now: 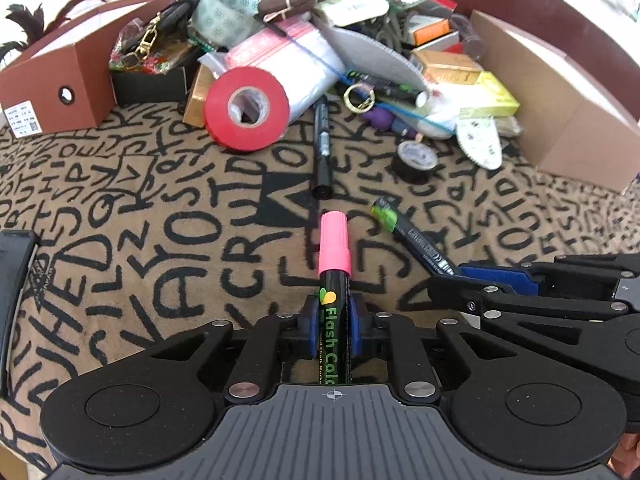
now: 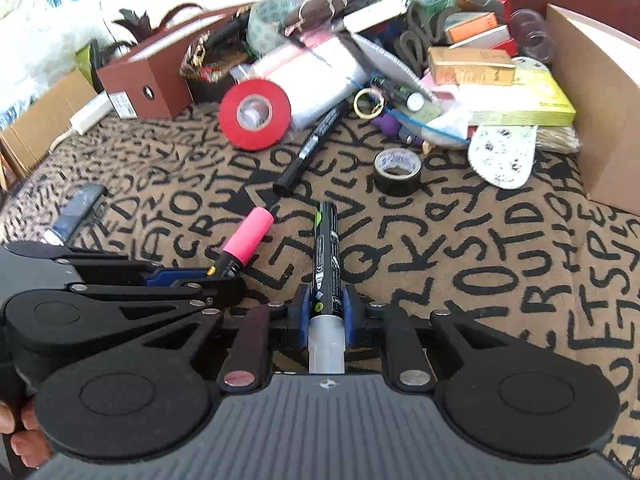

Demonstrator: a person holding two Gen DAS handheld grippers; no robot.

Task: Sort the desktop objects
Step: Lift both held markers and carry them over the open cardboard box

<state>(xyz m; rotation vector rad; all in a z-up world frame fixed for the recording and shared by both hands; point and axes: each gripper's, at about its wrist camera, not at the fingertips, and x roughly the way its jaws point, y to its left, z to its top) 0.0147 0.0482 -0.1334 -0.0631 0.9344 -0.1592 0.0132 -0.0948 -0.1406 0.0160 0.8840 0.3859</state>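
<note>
My left gripper (image 1: 335, 312) is shut on a pink-capped chalk marker (image 1: 335, 248), cap pointing forward above the lettered cloth. My right gripper (image 2: 327, 308) is shut on a black marker with a green band (image 2: 328, 248), its clear end toward the camera. Each gripper shows in the other's view: the right one (image 1: 472, 276) with its marker (image 1: 412, 236), the left one (image 2: 200, 276) with the pink marker (image 2: 248, 240). A loose black pen (image 1: 322, 148) lies ahead, also in the right wrist view (image 2: 308, 152).
A red tape roll (image 1: 246, 110) and a small black tape roll (image 1: 416, 160) lie on the cloth (image 1: 160, 220). Behind them is a pile of bags, boxes and keyrings (image 1: 320, 40). A brown box (image 1: 60, 76) stands at left and a cardboard box (image 1: 560, 100) at right.
</note>
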